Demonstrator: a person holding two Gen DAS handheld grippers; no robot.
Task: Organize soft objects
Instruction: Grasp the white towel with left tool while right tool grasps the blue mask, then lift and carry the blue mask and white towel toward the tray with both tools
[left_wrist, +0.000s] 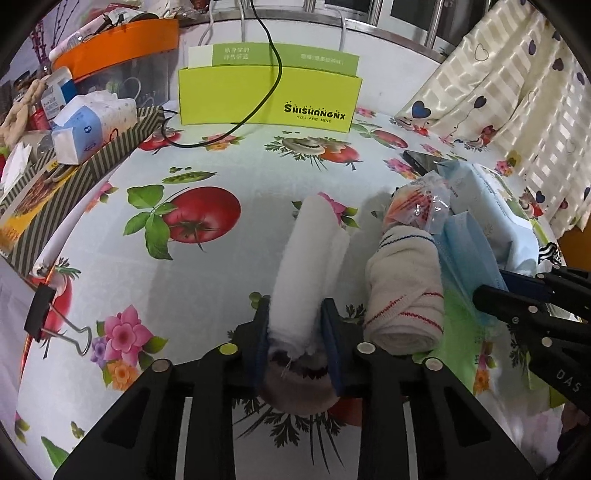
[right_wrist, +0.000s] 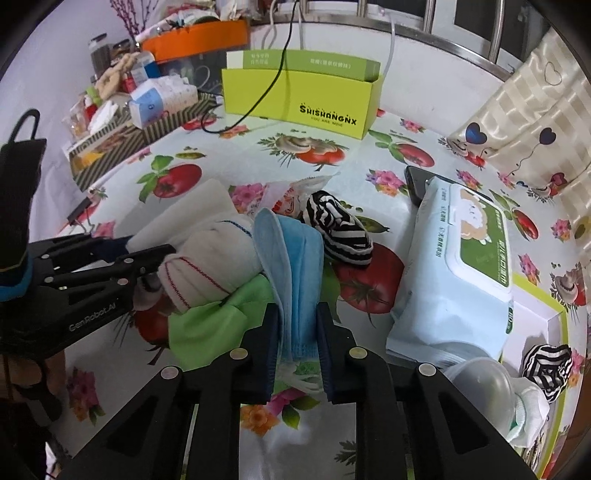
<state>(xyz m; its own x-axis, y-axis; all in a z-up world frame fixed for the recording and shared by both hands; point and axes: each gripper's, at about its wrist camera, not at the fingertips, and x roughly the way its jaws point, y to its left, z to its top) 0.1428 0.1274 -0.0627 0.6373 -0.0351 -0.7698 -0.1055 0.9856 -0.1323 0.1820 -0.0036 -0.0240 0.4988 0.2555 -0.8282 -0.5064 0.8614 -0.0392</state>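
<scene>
We clamp our left hand-held gripper (left_wrist: 295, 325) on the rolled white fluffy towel (left_wrist: 308, 258) lying on the fruit-print tabletop (left_wrist: 184, 288). Our right hand-held gripper (right_wrist: 297, 325) pinches the folded blue face masks (right_wrist: 295, 266); the red-stitched cream towel roll (right_wrist: 214, 266) sits at 9 o'clock.

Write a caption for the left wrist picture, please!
Left gripper squeezes a rolled white towel on the fruit-print tablecloth.

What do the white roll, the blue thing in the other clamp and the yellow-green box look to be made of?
White roll: soft fuzzy cloth, probably terry or fleece; its surface looks napped and its end frayed.
Blue thing: thin, matte non-woven fabric, seemingly folded face masks; white ear loops hang below.
Yellow-green box: smooth printed cardboard, with crisp folded edges and a slight sheen.
</scene>
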